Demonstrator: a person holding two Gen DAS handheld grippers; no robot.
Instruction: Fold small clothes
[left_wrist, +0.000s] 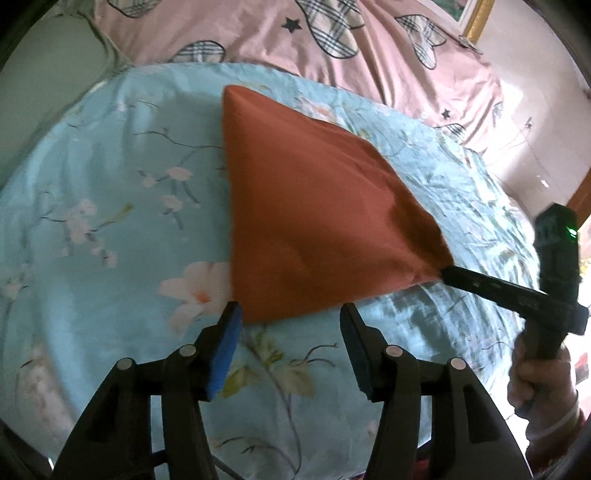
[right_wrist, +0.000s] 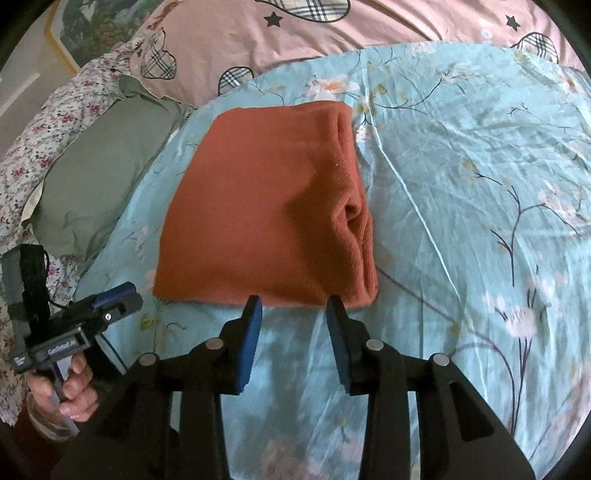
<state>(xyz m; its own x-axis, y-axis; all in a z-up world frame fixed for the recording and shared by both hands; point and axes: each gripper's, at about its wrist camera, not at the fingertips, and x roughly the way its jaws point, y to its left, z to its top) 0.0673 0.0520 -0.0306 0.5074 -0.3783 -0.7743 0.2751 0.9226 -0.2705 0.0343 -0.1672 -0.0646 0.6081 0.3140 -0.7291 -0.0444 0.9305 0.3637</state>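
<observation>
My left gripper (left_wrist: 291, 314) stands released, its blue pads spread wide, low in the centre of the left wrist view. Its left tip sits right at the near corner of the rust-orange garment (left_wrist: 314, 206); I cannot tell if it touches the cloth. The garment lies folded on the light-blue floral sheet (left_wrist: 110, 229), filling the middle of that frame and tapering toward the upper centre.

At the right edge of the same view my right gripper (left_wrist: 448, 275) reaches in from the side, its tips meeting the garment's right-hand corner. In the right wrist view that gripper (right_wrist: 294, 301) is unclenched, pads apart with a clear gap, both tips at the garment's (right_wrist: 266, 199) near hem at lower centre; nothing is pinched between them. The cloth's layered fold edge runs down the right side of the garment there.

My left gripper (right_wrist: 122, 293) shows again at the lower left of that view, off the cloth, with my left hand (right_wrist: 70, 387) gripping its handle. A grey-green pillow (right_wrist: 96, 173) lies at left, a pink quilt (right_wrist: 332, 40) across the top
</observation>
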